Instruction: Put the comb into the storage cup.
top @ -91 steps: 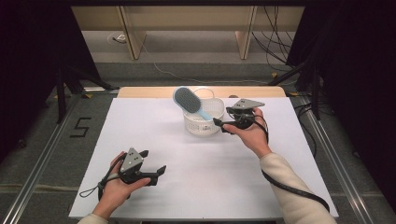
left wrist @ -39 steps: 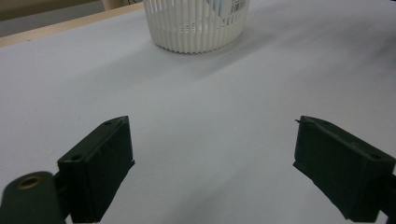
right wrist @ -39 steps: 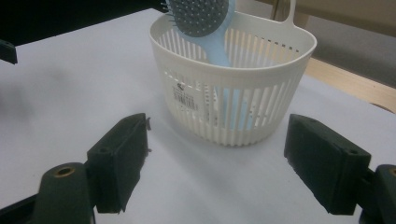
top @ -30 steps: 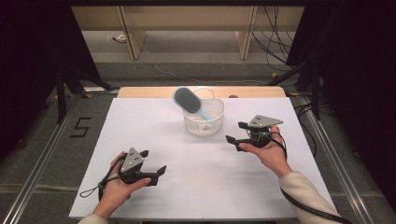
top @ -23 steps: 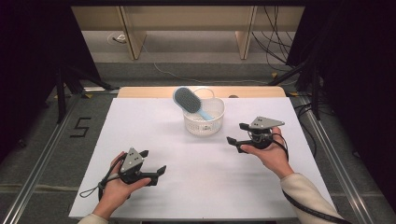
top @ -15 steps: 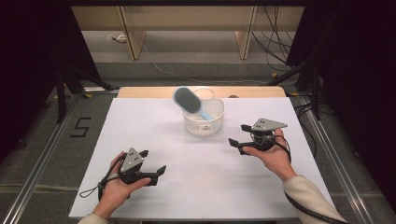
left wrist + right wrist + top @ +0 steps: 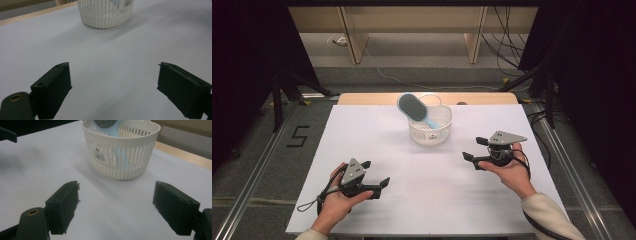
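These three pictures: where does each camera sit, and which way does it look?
High view: above the person's side, looking forward and down at the table; both hands, left gripper and right gripper show.
Left gripper view: rides that gripper, looking past its fingers toward the basket.
Right gripper view: likewise, past its fingers to the basket holding a hairbrush.
All share the basket.
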Available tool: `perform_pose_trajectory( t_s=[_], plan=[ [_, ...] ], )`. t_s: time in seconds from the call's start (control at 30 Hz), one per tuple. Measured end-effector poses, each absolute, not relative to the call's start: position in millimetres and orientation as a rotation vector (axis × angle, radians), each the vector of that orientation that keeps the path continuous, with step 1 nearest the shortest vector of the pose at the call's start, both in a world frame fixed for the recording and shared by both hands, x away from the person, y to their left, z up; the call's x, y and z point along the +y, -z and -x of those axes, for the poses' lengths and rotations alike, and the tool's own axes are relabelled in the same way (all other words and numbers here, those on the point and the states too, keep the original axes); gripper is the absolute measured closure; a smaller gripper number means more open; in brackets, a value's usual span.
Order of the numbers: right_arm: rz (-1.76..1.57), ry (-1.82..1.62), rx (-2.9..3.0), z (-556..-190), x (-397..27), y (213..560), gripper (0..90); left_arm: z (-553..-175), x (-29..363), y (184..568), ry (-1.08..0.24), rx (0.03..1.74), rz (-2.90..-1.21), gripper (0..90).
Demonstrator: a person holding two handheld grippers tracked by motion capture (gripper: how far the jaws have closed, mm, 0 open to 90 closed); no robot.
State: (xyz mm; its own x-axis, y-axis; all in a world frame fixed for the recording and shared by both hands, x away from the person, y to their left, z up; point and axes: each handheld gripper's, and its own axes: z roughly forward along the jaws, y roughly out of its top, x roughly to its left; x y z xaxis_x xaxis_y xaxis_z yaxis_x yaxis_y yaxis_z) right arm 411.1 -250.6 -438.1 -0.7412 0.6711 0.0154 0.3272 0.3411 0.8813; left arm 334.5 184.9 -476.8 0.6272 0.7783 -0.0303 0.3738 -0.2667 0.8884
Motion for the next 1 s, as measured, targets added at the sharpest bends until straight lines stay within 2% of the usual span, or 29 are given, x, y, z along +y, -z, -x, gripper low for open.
perform_pose_trajectory(
  t_s=[1.0],
  plan=[
    [-0.904,-1.351,2.268,-389.1,-274.4,443.9,21.9,-334.5,185.4,477.0,-0.524,0.919,-1.876,10.8]
  ],
)
